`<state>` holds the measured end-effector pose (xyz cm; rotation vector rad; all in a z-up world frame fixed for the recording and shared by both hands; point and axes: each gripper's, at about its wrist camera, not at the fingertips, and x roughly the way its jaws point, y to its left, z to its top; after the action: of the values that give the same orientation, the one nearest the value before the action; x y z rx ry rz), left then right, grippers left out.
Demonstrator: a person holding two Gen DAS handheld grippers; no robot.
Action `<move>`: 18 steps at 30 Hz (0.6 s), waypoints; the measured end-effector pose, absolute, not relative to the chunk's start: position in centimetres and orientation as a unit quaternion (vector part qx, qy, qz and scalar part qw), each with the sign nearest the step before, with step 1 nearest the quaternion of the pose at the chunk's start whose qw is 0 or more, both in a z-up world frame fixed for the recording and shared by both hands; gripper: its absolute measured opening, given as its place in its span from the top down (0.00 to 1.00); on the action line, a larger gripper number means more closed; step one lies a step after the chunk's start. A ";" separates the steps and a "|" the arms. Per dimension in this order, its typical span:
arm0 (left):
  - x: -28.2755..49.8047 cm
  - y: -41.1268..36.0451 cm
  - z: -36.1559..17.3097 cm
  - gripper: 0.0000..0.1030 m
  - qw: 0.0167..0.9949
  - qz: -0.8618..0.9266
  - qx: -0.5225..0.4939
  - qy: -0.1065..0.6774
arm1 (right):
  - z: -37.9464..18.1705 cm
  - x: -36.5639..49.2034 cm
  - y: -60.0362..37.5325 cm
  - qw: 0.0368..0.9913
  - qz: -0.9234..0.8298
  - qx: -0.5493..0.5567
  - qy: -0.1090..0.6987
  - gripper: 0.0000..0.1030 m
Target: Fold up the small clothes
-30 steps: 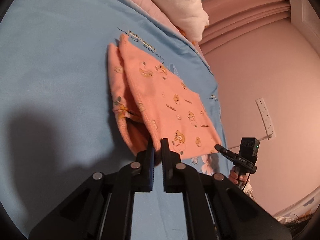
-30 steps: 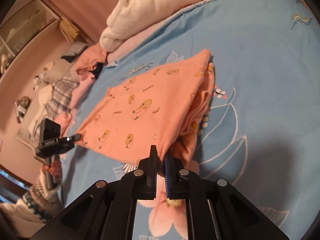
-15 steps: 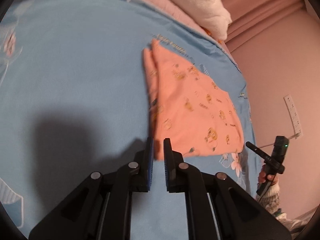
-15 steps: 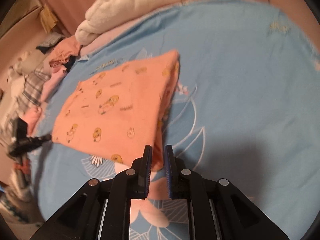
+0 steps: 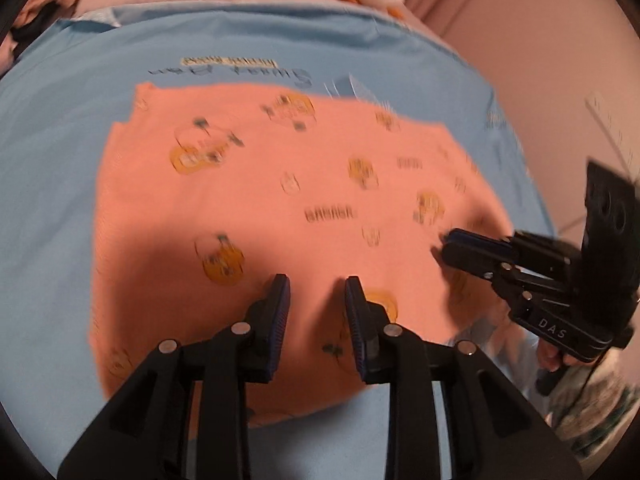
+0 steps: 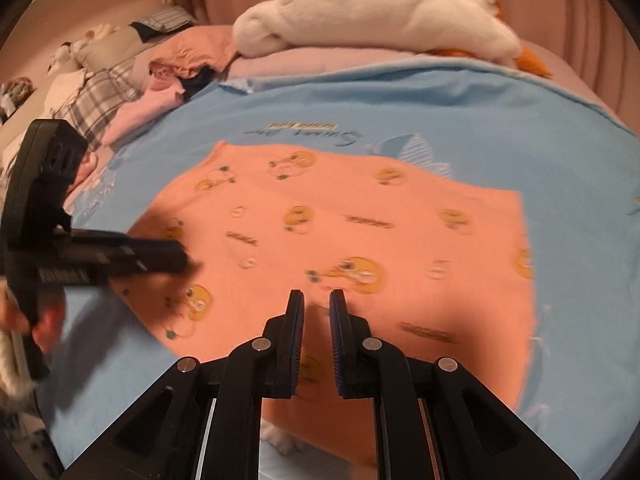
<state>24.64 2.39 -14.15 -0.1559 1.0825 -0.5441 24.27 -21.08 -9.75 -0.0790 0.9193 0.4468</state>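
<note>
A small orange garment [image 5: 280, 208] with yellow duck prints lies folded flat on the blue bedsheet [image 5: 52, 152]; it also shows in the right wrist view [image 6: 340, 232]. My left gripper [image 5: 316, 284] is open and empty, hovering over the garment's near part. My right gripper [image 6: 317, 300] is open with a narrow gap and empty, above the garment's near edge. The right gripper shows in the left wrist view [image 5: 444, 244] at the garment's right side. The left gripper shows in the right wrist view [image 6: 180, 256] at its left side.
A white plush blanket [image 6: 384, 8] lies on pink bedding at the back. A pile of mixed clothes [image 6: 120, 80] sits at the back left. A pink wall [image 5: 560, 60] rises to the right of the bed.
Both grippers have let go of the garment and opened. The garment now lies flat on the sheet. Both grippers have swung over it, closer together.
</note>
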 end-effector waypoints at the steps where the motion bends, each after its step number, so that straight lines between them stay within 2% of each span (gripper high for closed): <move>1: 23.9 2.4 -14.6 0.74 0.819 -0.260 -0.060 0.508 | -10.7 23.7 -20.7 0.860 0.222 -0.043 0.457 0.89; 3: 22.4 2.8 -15.3 0.74 0.815 -0.273 -0.050 0.509 | -12.4 21.9 -19.9 0.846 0.232 -0.065 0.476 0.89; 5: 21.2 3.6 -15.5 0.74 0.817 -0.284 -0.043 0.500 | -12.6 19.6 -20.0 0.854 0.241 -0.083 0.454 0.89; 9: 20.5 4.8 -14.8 0.74 0.811 -0.282 -0.061 0.508 | -11.7 18.8 -21.9 0.835 0.261 -0.035 0.483 0.89; 13: 21.3 5.1 -13.3 0.73 0.825 -0.266 -0.061 0.495 | -9.6 18.6 -23.2 0.854 0.253 -0.019 0.453 0.88; 14: 21.5 5.4 -12.9 0.73 0.830 -0.259 -0.067 0.489 | -9.1 18.8 -23.6 0.864 0.238 -0.013 0.443 0.87; 16: 22.4 6.2 -12.7 0.73 0.840 -0.240 -0.082 0.480 | -8.3 19.8 -25.0 0.882 0.201 -0.002 0.426 0.77; 18: 23.3 7.1 -13.2 0.73 0.848 -0.209 -0.085 0.480 | -8.6 20.8 -27.0 0.893 0.160 0.005 0.420 0.75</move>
<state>23.25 7.10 -13.22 -0.1792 1.0120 -0.4405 20.79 -26.96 -8.61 0.0099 0.8706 0.3316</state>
